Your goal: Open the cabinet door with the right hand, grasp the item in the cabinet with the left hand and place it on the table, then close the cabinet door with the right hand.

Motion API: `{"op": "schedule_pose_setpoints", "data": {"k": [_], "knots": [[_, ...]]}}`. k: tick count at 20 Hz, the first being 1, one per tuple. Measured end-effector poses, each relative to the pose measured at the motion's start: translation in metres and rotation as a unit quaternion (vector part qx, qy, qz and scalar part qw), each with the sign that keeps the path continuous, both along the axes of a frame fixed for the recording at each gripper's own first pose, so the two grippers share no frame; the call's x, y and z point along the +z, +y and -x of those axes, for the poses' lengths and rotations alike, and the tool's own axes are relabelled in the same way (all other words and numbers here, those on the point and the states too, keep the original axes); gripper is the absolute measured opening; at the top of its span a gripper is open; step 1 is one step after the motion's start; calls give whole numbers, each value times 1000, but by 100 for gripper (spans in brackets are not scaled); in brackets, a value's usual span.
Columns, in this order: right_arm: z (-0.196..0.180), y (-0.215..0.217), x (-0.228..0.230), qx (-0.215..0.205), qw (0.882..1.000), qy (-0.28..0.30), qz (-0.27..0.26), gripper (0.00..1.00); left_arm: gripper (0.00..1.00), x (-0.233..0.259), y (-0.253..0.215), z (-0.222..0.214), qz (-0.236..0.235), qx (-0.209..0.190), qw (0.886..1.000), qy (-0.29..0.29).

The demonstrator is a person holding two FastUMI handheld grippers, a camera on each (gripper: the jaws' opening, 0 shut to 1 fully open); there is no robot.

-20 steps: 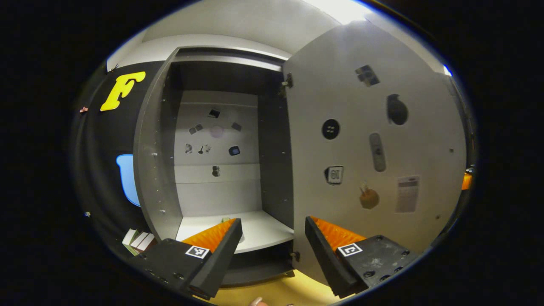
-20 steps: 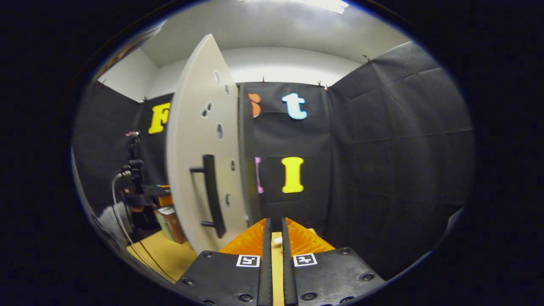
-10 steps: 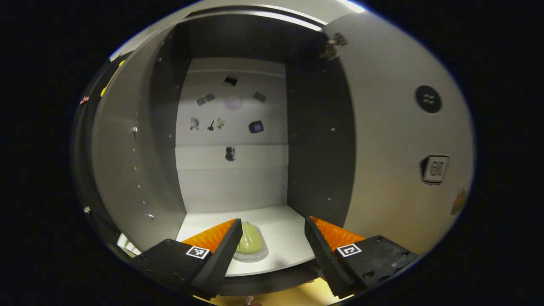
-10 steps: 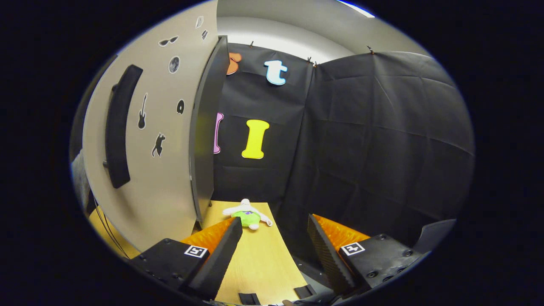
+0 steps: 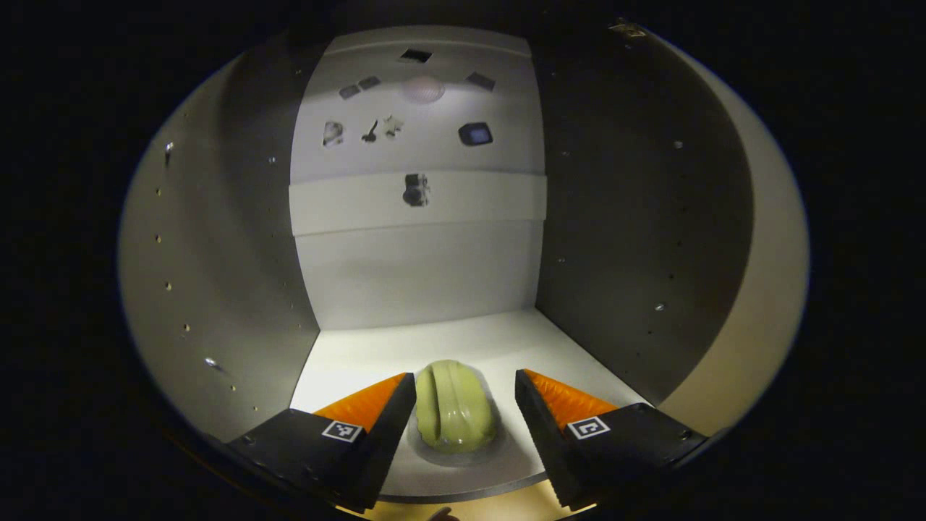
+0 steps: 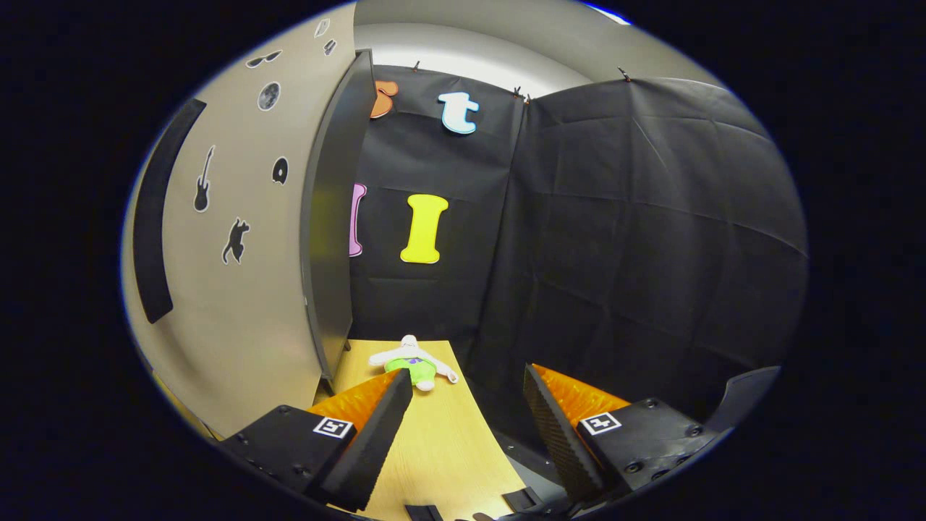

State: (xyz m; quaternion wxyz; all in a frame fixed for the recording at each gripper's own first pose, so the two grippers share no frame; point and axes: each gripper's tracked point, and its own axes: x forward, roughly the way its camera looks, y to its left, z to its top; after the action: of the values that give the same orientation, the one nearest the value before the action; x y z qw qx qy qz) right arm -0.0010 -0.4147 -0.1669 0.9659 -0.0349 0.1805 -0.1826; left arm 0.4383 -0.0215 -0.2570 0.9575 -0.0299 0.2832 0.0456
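item between the fingers, door open

item [image 5: 454, 407]: a pale green, ribbed, rounded object lying on the cabinet floor [image 5: 362, 354] near the front edge, seen in the left gripper view. the left gripper [image 5: 463, 405] is inside the cabinet with its fingers apart, one on each side of the item; neither finger appears to press on it, though contact is hard to rule out. small stickers mark the back wall [image 5: 416, 275].

right gripper view: the right gripper [image 6: 463, 405] has its fingers apart and holds nothing, hanging above the tabletop [image 6: 434, 449]. the door [image 6: 239, 289] stands open at the left, its dark handle [image 6: 152, 239] free of the gripper. a small plush toy [image 6: 412, 362] lies on the tabletop near the booth wall, not part of the task.

progress, as judged: door opening is done. the grasp is at its last approach and not yet made. left to do: close on the item, carry it out, set it on the tabletop, then shut the door with the right gripper.
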Motion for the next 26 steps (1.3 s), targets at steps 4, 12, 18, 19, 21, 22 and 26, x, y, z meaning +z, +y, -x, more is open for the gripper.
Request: {"op": "schedule_pose_setpoints", "data": {"k": [4,12,18,19,21,22,26], "knots": [[-1,0,-5,5,1000,8,1,98,80,-12,6,-8,16,21,1000,13],[-6,-6,-19,0,1000,11,-19,98,28,-25,6,-19,-31,19,999,39],[-8,-1,-20,10,1000,13,-21,98,22,-22,14,-14,-44,45,997,40],[-9,1,-19,12,1000,11,-21,98,22,-19,15,-12,-44,50,997,37],[-10,3,-18,16,1000,10,-21,98,22,-12,10,-8,-36,51,998,31],[-9,5,-17,18,1000,10,-21,98,22,-5,8,-4,-35,50,998,24],[-8,19,-14,33,999,5,-33,98,22,27,-3,30,-34,46,998,-6]]}}
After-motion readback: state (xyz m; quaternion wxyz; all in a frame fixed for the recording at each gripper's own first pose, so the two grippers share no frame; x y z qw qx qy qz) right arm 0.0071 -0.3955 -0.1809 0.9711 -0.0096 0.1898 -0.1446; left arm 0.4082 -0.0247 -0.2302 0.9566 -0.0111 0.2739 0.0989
